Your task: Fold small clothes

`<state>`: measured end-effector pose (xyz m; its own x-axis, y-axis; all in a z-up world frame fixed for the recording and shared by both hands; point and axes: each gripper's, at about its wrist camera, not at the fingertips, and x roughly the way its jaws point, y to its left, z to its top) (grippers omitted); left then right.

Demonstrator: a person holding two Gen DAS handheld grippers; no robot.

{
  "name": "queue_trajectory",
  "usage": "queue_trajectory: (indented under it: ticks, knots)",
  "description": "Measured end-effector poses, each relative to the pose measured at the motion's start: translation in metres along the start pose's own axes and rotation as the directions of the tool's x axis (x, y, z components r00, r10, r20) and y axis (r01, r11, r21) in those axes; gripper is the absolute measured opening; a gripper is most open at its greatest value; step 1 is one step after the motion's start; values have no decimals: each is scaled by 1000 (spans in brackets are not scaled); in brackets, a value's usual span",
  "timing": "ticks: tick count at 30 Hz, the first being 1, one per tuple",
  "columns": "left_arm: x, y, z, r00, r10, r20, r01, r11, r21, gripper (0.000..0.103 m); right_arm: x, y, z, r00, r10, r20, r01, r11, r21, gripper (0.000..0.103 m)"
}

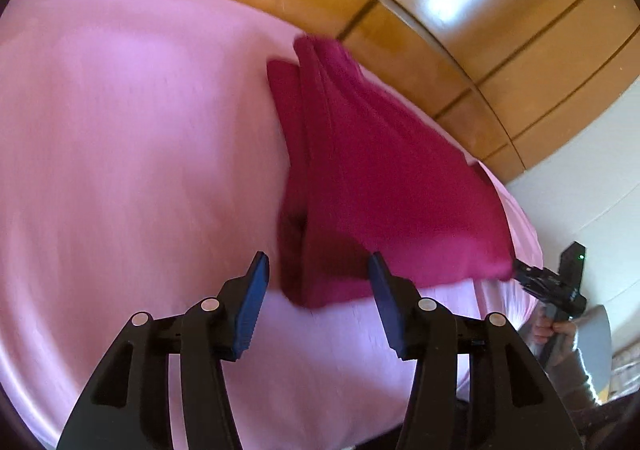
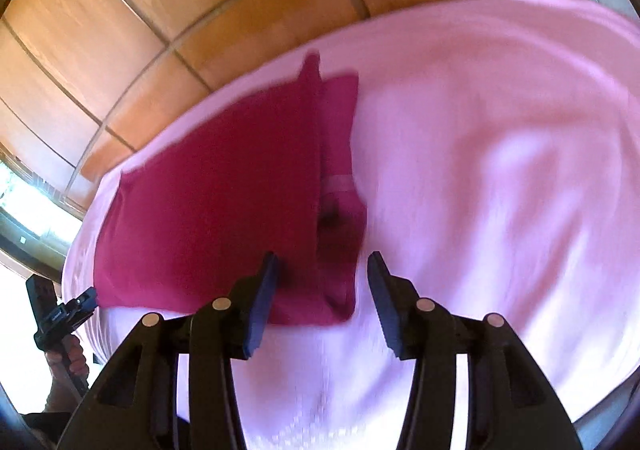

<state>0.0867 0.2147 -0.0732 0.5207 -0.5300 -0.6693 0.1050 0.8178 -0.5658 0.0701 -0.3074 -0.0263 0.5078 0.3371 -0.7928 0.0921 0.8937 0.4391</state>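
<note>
Magenta garment (image 1: 360, 170) folded, center frame, on pink bed sheet (image 1: 120, 130). Left tongs (image 1: 316, 282) wide, empty. Right tongs (image 2: 322, 282) wide; both blurred, contact with cloth unclear.

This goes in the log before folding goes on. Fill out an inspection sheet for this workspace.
Surface: pink sheet, lightly wrinkled.
Job's things: dark pink garment lying on the sheet, partly doubled over.
Clutter: nothing seen.
Grippers: left claw open; right claw open; each sits at a near corner of the garment.
Cables: nothing seen.
Surroundings: brown tiled floor; white wall.
</note>
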Motion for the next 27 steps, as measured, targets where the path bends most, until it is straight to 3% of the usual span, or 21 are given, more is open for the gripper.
queue_trajectory:
  ticks: [1, 2, 3, 6, 13, 15, 16, 17, 18, 21, 24, 27]
  knots:
    - [2, -3, -2, 1000, 1, -3, -1, 1000, 9, 47, 3, 1, -1, 1000, -12, -3, 12, 1000, 4, 30]
    - [5, -7, -2, 1000, 18, -8, -18, 1000, 22, 26, 4, 3, 0, 1000, -21, -2, 21, 1000, 5, 21]
    - [8, -9, 0, 999, 45, -15, -44, 998, 35, 20, 1, 6, 3, 1000, -17, 7, 16, 1000, 5, 13]
    - [1, -14, 4, 998, 65, -6, -64, 995, 74, 15, -27, 12, 5, 998, -28, 65, 31, 999, -40, 8]
    - [4, -20, 0, 983, 182, -33, -177, 977, 116, 20, -3, 10, -6, 990, -135, 33, 137, 988, -65, 9]
    - [-9, -35, 1, 972, 234, 32, -236, 960, 148, 20, -12, 20, -4, 983, -166, 74, 172, 981, -84, 19]
    - [-16, -40, 1, 970, 235, 66, -243, 957, 158, 27, -18, 27, -5, 978, -181, 104, 192, 976, -105, 22]
    - [-24, -47, 1, 970, 219, 102, -233, 960, 157, 41, -24, 36, -6, 975, -179, 135, 196, 973, -125, 25]
    - [-30, -51, 0, 973, 190, 133, -209, 966, 149, 45, -31, 48, -7, 976, -146, 160, 169, 975, -145, 27]
    - [-28, -81, -2, 984, 86, 158, -116, 974, 196, 46, -31, 82, -15, 988, -31, 150, 67, 969, -236, 39]
    - [-5, -104, -3, 986, 87, 144, -124, 955, 269, 46, -5, 117, -28, 994, 7, 107, 27, 950, -311, 39]
    - [26, -111, -3, 982, 153, 115, -180, 942, 285, 46, 21, 131, -42, 997, -10, 79, 37, 941, -337, 39]
